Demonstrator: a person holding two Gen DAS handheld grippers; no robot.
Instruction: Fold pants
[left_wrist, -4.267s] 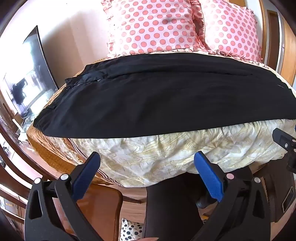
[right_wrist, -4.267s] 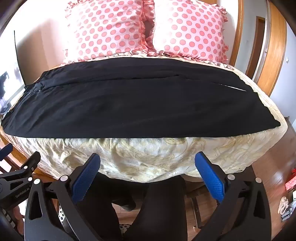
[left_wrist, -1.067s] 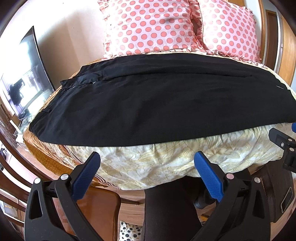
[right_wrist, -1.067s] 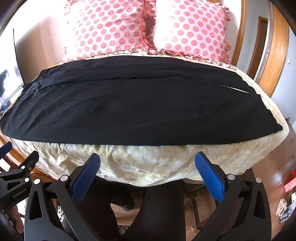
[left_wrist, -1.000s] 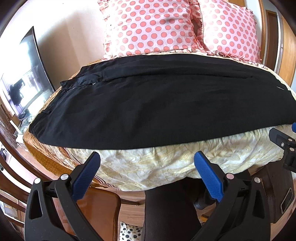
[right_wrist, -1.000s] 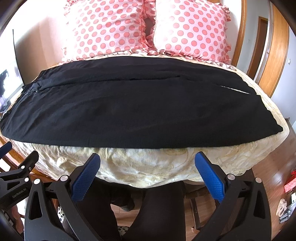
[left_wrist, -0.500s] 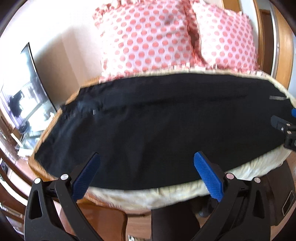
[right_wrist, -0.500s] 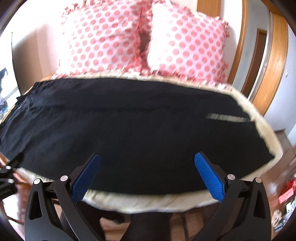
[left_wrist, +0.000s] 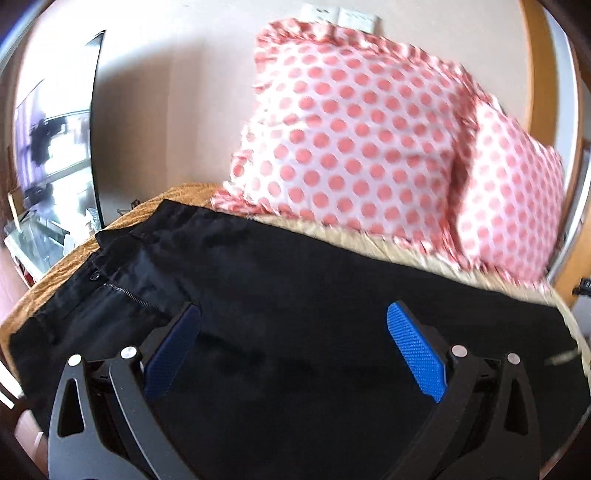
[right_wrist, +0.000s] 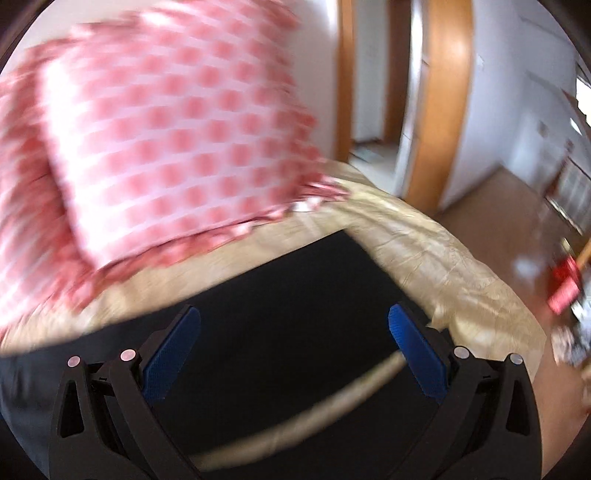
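Both grippers have advanced over the black pants (left_wrist: 295, 295), fingers (left_wrist: 413, 350) spread.

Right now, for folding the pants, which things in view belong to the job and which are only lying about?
Part of the job:
- black pants
- left gripper, open
- right gripper, open

Only lying about:
- polka-dot pillows
- bedspread
- television

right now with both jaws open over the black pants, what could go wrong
1. The left gripper hangs over the waist of the pants, near the zipper; closing there may catch one layer only.
2. The right gripper is above the leg end, near the bedspread; it might pinch that too.
3. The right wrist view is blurred, so aim could be off.
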